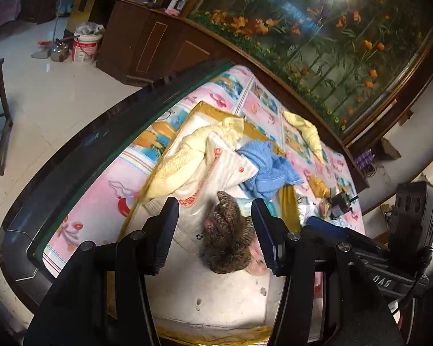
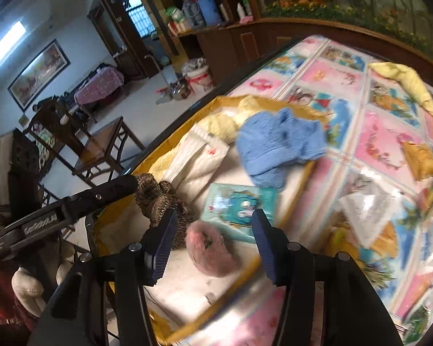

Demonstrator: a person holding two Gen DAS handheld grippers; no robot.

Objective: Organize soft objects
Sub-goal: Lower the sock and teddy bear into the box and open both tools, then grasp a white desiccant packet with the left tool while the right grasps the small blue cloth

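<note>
The left gripper (image 1: 215,232) hangs over the box (image 1: 193,297), jaws apart, with the brown knit piece (image 1: 226,239) lying between its fingers, untouched. The right gripper (image 2: 213,243) is parted too, the pink puff (image 2: 210,255) lying loose on the box floor between its fingers. A blue cloth (image 2: 277,144) drapes over the box's far rim

A brown speckled fuzzy thing (image 1: 226,230) lies in the white box with yellow edges (image 2: 225,102). A pink fluffy ball (image 2: 212,255) rests right beside it. A blue towel (image 2: 277,144) hangs crumpled over the box's edge. A pale yellow towel (image 1: 176,164) lies bunched at the far end. Another yellow cloth (image 2: 404,82) lies on the table, well apart.
</note>
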